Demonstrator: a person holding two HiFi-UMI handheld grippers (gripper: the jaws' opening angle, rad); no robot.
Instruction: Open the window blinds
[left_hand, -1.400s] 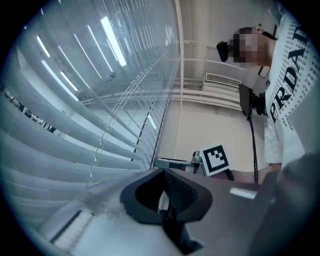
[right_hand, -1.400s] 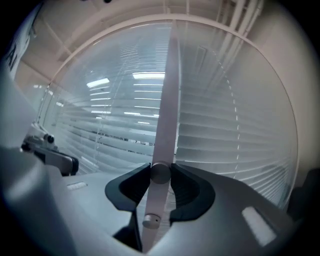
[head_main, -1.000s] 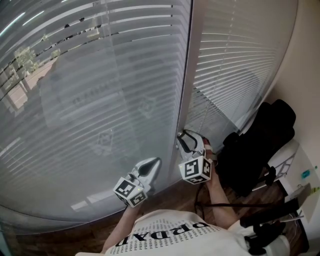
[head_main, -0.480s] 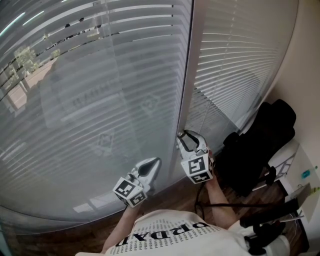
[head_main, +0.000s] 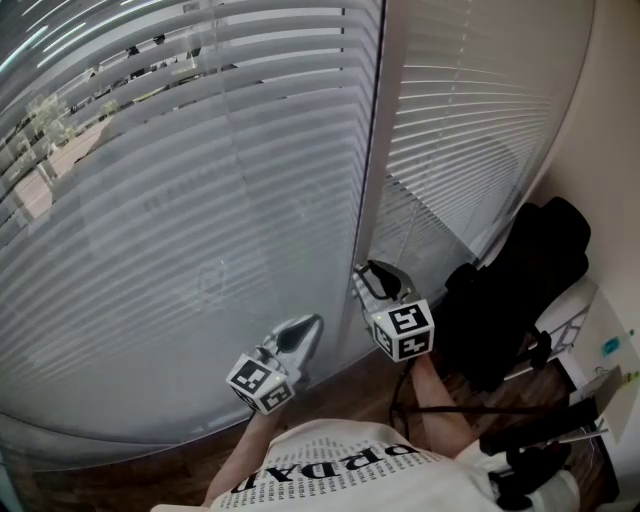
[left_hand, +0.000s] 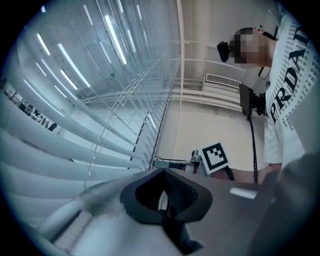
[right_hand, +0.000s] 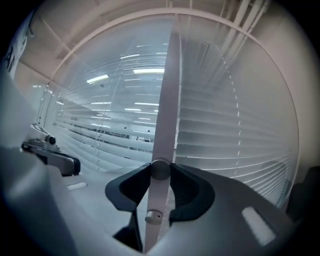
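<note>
The right tongs (right_hand: 160, 171) have just been closing and pinch the tilt wand (right_hand: 166, 95), which hangs by the frame (head_main: 375, 150) between the two blinds (head_main: 200, 220). Twisting it further comes next, I judge. The left tongs (left_hand: 164, 175) are pressed together, empty. In the head view the wand is hard to make out.

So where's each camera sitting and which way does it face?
Head view: head-mounted, facing down at blinds; left gripper, right gripper, shirt show.
Left gripper view: faces along the slats; its shut jaws show.
Right gripper view: faces the blinds; jaws, just closing, clamp a white rod.
Shared: head view and left gripper view show the right gripper's cube.
</note>
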